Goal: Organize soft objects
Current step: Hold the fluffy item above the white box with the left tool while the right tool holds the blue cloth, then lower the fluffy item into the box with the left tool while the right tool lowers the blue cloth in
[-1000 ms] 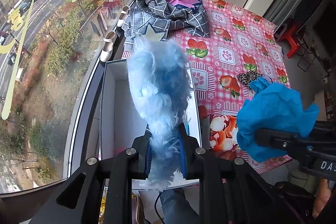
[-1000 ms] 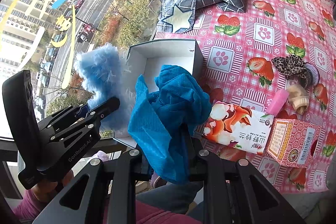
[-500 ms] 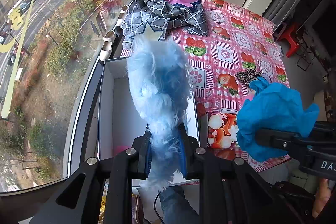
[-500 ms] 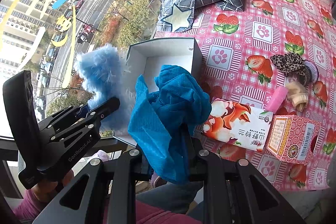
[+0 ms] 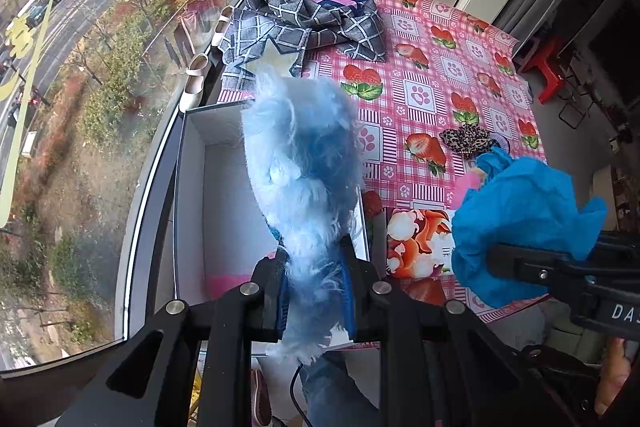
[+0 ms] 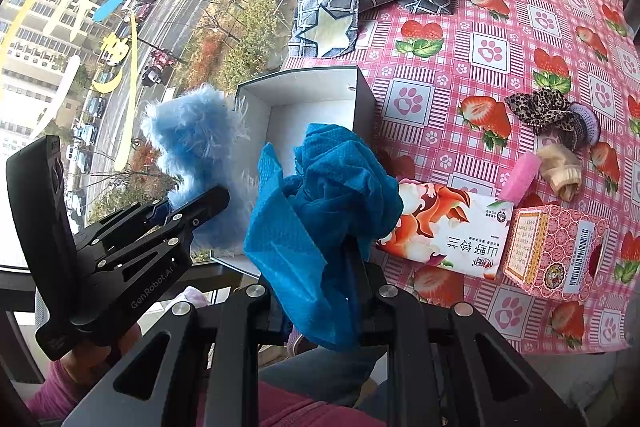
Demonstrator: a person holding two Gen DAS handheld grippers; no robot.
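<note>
My left gripper [image 5: 314, 287] is shut on a fluffy light-blue plush piece [image 5: 304, 163], which stands up over an open white box [image 5: 224, 211] at the table's window side. A bit of pink lies in the box's near end. My right gripper [image 6: 320, 299] is shut on a crumpled blue cloth [image 6: 320, 195], held above the box's [image 6: 312, 107] near right corner. In the right wrist view the left gripper [image 6: 200, 211] with the plush piece [image 6: 192, 135] is at the left. In the left wrist view the blue cloth [image 5: 520, 219] is at the right.
A checked grey garment [image 5: 312, 15] lies at the table's far end. A tissue pack [image 6: 448, 227], a pink patterned box [image 6: 556, 247], a pink roll [image 6: 520, 177], a beige item [image 6: 560, 171] and a leopard scrunchie [image 6: 544, 111] lie on the strawberry tablecloth [image 6: 500, 7]. A window runs along the left.
The table and the box have slid slightly downward in both views, as both grippers shifted a little. Both grips are unchanged.
</note>
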